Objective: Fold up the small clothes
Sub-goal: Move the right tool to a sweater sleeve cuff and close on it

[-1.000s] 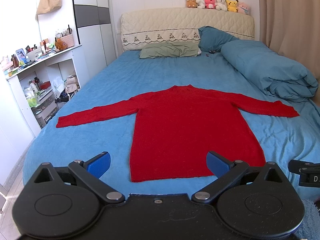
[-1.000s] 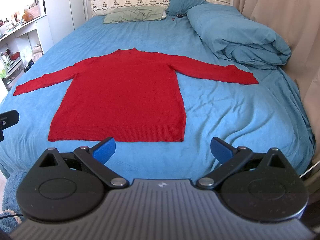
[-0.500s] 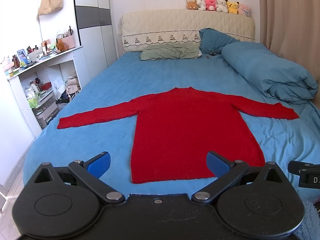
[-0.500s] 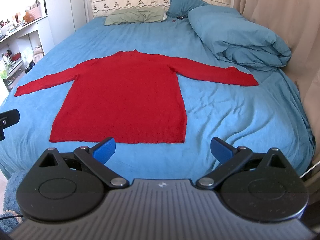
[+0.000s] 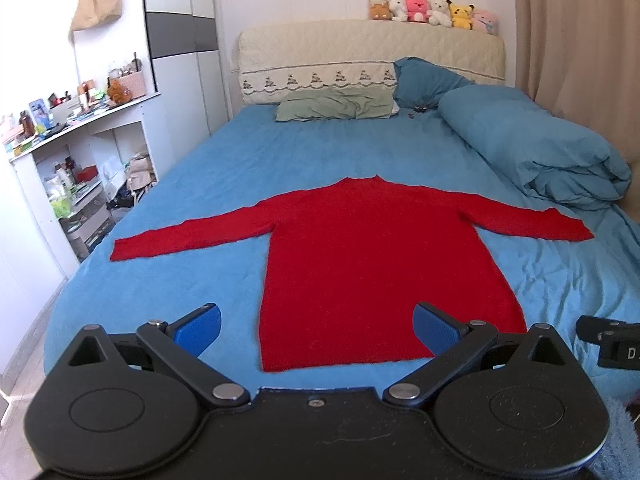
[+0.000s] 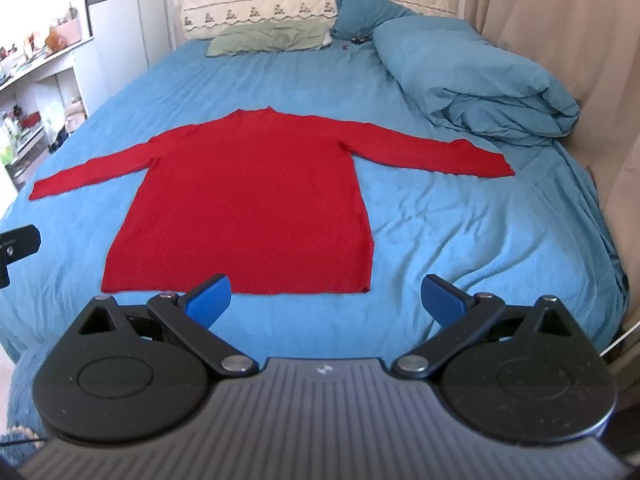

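A red long-sleeved sweater (image 5: pixel 368 256) lies flat on the blue bed, sleeves spread left and right, hem toward me; it also shows in the right wrist view (image 6: pixel 256 200). My left gripper (image 5: pixel 318 330) is open and empty, hovering at the bed's foot just before the hem. My right gripper (image 6: pixel 326 300) is open and empty, near the hem's right corner. The right gripper's edge shows in the left wrist view (image 5: pixel 612 344).
A rolled blue duvet (image 5: pixel 532 152) lies along the bed's right side, pillows (image 5: pixel 336 104) at the headboard. White shelves with clutter (image 5: pixel 76 184) stand left of the bed. A beige curtain (image 6: pixel 560 40) hangs on the right.
Both grippers have tilted slightly, so the sweater sits a little lower in each view. Nothing was gripped and the sweater has not moved.
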`<action>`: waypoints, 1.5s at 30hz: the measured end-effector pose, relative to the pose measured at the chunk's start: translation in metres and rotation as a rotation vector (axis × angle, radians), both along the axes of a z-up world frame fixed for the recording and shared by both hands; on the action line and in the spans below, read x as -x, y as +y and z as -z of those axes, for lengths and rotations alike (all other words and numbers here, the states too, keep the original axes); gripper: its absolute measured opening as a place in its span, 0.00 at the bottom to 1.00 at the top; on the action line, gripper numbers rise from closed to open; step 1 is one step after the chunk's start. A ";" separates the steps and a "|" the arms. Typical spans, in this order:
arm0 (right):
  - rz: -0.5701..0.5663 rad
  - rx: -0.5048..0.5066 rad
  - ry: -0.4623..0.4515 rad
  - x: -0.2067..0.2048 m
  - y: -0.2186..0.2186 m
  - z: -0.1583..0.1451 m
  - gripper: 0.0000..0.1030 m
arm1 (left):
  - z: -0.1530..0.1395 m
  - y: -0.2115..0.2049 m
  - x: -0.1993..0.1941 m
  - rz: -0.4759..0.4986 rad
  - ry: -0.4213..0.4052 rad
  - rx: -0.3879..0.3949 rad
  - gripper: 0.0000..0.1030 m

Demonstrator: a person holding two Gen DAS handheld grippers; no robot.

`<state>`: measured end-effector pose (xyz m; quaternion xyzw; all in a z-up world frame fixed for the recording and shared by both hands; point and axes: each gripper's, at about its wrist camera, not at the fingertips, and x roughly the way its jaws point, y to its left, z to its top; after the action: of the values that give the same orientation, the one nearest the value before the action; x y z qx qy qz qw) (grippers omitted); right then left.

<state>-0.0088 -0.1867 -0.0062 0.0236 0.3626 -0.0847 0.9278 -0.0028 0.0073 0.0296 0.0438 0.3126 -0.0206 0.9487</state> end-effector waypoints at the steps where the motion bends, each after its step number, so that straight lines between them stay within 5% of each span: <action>1: 0.011 -0.004 -0.004 -0.003 -0.004 0.000 1.00 | -0.002 0.001 -0.006 0.008 0.000 -0.004 1.00; 9: 0.133 -0.004 -0.054 -0.047 -0.061 -0.020 1.00 | -0.030 -0.021 -0.087 0.075 -0.050 0.023 1.00; 16: 0.235 -0.029 -0.087 -0.130 -0.148 -0.012 1.00 | -0.025 -0.065 -0.206 0.130 -0.069 0.056 1.00; 24: 0.362 -0.026 -0.060 -0.247 -0.257 0.066 1.00 | 0.045 -0.126 -0.354 0.223 -0.002 0.094 1.00; 32: 0.465 -0.109 -0.045 -0.319 -0.346 0.168 1.00 | 0.141 -0.175 -0.459 0.239 0.100 0.096 1.00; 42: 0.627 -0.232 -0.143 -0.364 -0.402 0.233 0.67 | 0.225 -0.195 -0.522 0.185 0.235 0.083 1.00; 45: 0.662 -0.232 -0.163 -0.370 -0.406 0.234 0.32 | 0.238 -0.193 -0.527 0.139 0.255 0.065 1.00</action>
<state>0.3616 -0.5925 -0.2401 0.2514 0.2676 -0.3369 0.8670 0.5241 -0.1861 -0.2086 0.0318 0.4258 -0.1017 0.8985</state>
